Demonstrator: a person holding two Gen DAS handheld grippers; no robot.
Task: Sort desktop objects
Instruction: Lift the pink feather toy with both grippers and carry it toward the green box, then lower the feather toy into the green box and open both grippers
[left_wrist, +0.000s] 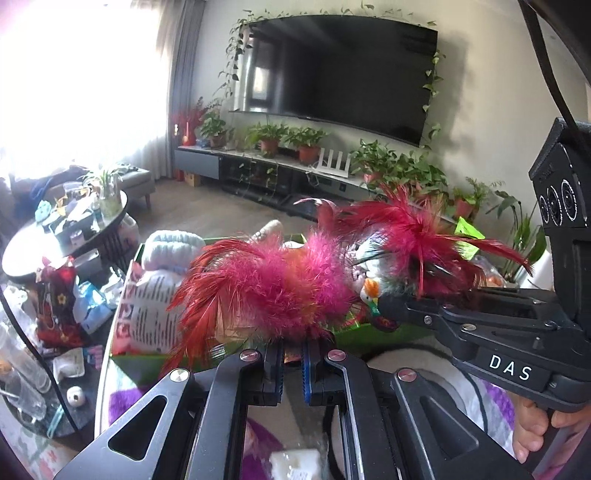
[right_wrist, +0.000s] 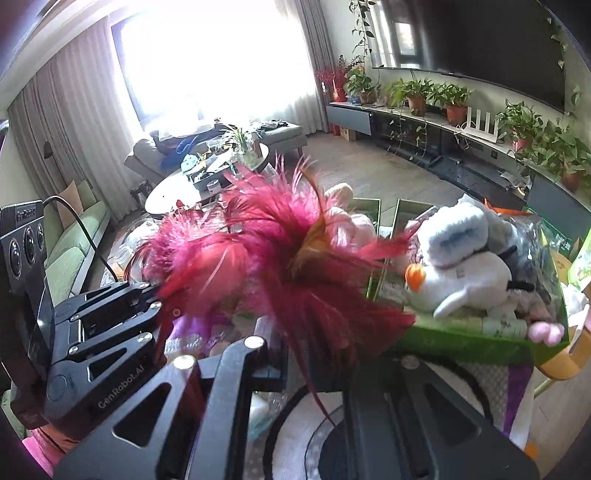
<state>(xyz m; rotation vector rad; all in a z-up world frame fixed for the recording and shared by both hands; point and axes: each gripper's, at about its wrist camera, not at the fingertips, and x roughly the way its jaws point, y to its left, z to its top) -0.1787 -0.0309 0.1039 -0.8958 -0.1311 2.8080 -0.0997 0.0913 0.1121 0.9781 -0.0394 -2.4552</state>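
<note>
A pink and red feather toy (left_wrist: 280, 284) stretches across the left wrist view, above a green box (left_wrist: 354, 334). My left gripper (left_wrist: 291, 350) is shut right under its left bunch, with a thin red piece between the pads. My right gripper (left_wrist: 384, 314) comes in from the right, shut at the toy's other bunch. In the right wrist view the feather toy (right_wrist: 288, 266) hides my right gripper's tips (right_wrist: 295, 354). There my left gripper (right_wrist: 157, 295) meets the feathers' left end. A white plush with an orange beak (right_wrist: 461, 280) lies in the green box (right_wrist: 461, 343).
A round dark coffee table (left_wrist: 14, 258) full of clutter stands to the left, with a sofa (right_wrist: 74, 251) beyond. A TV cabinet (left_wrist: 199, 162) with potted plants runs along the far wall. A printed bag (left_wrist: 151, 310) leans in the box. A person's hand (left_wrist: 532, 432) holds the right gripper.
</note>
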